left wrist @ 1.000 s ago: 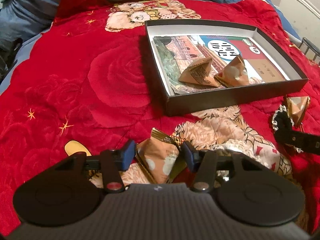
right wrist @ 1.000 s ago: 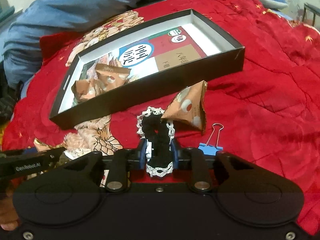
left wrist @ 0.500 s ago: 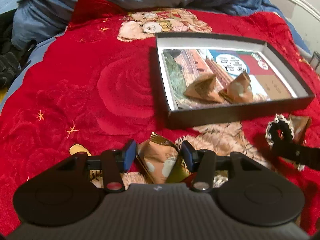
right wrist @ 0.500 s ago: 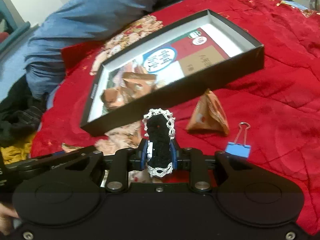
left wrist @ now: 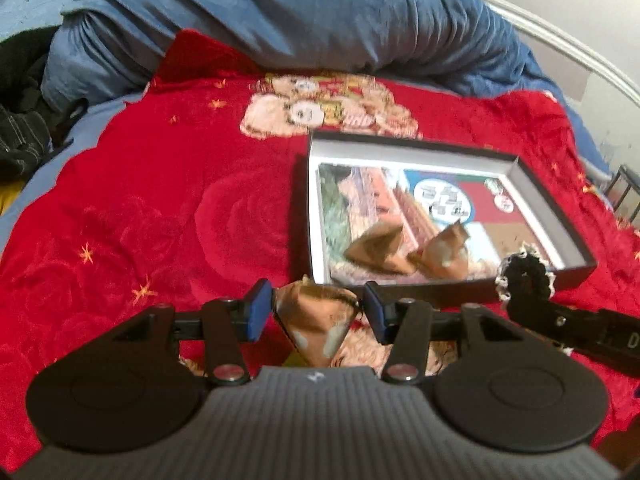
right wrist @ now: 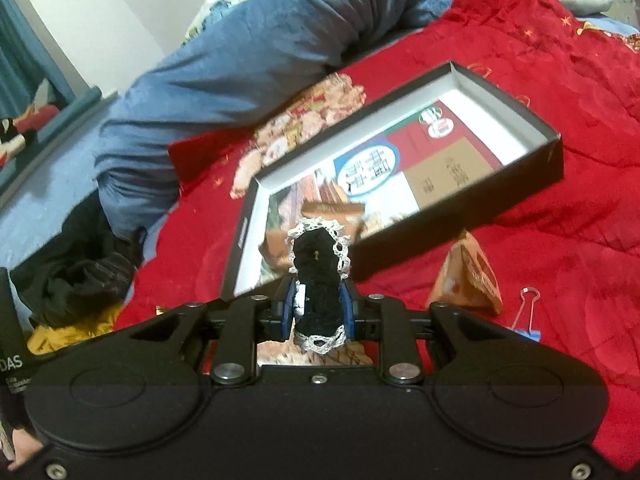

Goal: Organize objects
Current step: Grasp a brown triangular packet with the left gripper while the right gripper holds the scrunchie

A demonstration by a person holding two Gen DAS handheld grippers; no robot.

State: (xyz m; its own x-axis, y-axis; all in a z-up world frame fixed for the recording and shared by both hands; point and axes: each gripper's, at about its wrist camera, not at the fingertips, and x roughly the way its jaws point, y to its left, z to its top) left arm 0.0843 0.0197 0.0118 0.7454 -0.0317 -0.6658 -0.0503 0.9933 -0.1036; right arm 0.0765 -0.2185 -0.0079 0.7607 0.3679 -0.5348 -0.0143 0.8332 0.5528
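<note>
packet [left wrist: 316, 326] between left gripper [left wrist: 316, 312] pads — scrunchie [right wrist: 318, 276] clamped

We see a bed spread with a red blanket [left wrist: 168, 208], on which lie an open black box [right wrist: 460, 216], a brown pyramid packet [right wrist: 472, 280] at its 5 o'clock, a blue binder clip [right wrist: 527, 330] beside that, and a rumpled blue duvet [left wrist: 304, 20] at 12 o'clock.
</note>
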